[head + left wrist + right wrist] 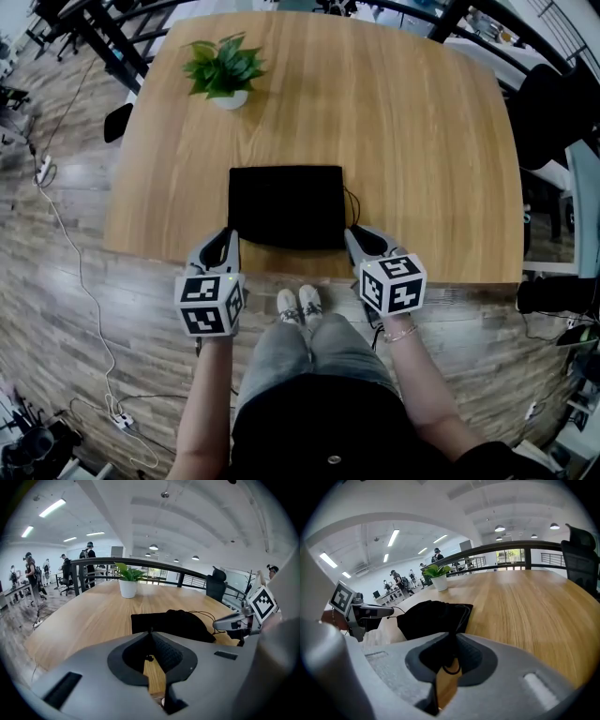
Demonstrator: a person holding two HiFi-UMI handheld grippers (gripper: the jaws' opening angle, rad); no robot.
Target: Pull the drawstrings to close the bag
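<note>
On the wooden table [422,141], near its front edge, a black bag [286,204] lies flat, and both claws meet it at its near corners. Well apart from it, at the far left of the tabletop, a white pot [230,98] holds a green leafy plant [223,67]. A black chair [553,112] stands just beside the table's right edge, and a dark railing [140,562] curves round the far side, with people [86,555] standing in the office beyond it. On the wood floor [56,309] to the left, a white cable [84,281] runs down to a power strip [120,419]. The person's pale shoes [300,302] show under the table edge between the two arms.

What the bag contains cannot be seen, as its cloth hides it. A thin black cord [353,202] loops out along its right side.

The left gripper [228,242] sits at the bag's near left corner with its jaws pressed together, and a small dark knot [149,657] shows between the pads. The right gripper [354,239] sits at the near right corner. Its jaws stand almost together, pinching the cord, a loop of which hangs between the pads.

The only print in sight is the black-and-white square pattern on each gripper's cube [209,303].
</note>
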